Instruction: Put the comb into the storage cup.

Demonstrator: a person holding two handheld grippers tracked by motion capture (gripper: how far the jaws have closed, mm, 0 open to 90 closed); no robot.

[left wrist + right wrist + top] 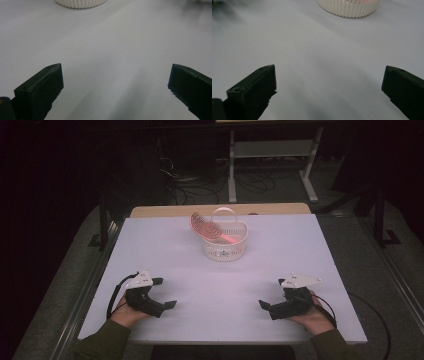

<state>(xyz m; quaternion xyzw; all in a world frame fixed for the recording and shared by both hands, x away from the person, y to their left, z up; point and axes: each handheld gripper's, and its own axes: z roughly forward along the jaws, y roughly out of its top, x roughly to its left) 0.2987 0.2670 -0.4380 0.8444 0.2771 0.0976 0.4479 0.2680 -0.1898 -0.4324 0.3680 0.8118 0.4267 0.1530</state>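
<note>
A white slatted basket (226, 242) with a hoop handle stands at the far middle of the white table (220, 285). A pink hairbrush (205, 226) lies in it, its head sticking up over the left rim. My left gripper (164, 293) rests low at the near left, open and empty, its jaws wide apart over bare table. My right gripper (272, 293) rests at the near right, also open and empty. The basket's base (81, 3) shows at the top of the left gripper view, and the basket's base (348, 8) at the top of the right gripper view.
The table's near edge (220, 339) runs just below both hands. Beyond the far edge sit a wooden strip (220, 210), cables on the floor (200, 187) and a white metal stand (272, 160). Dark frame posts flank the table.
</note>
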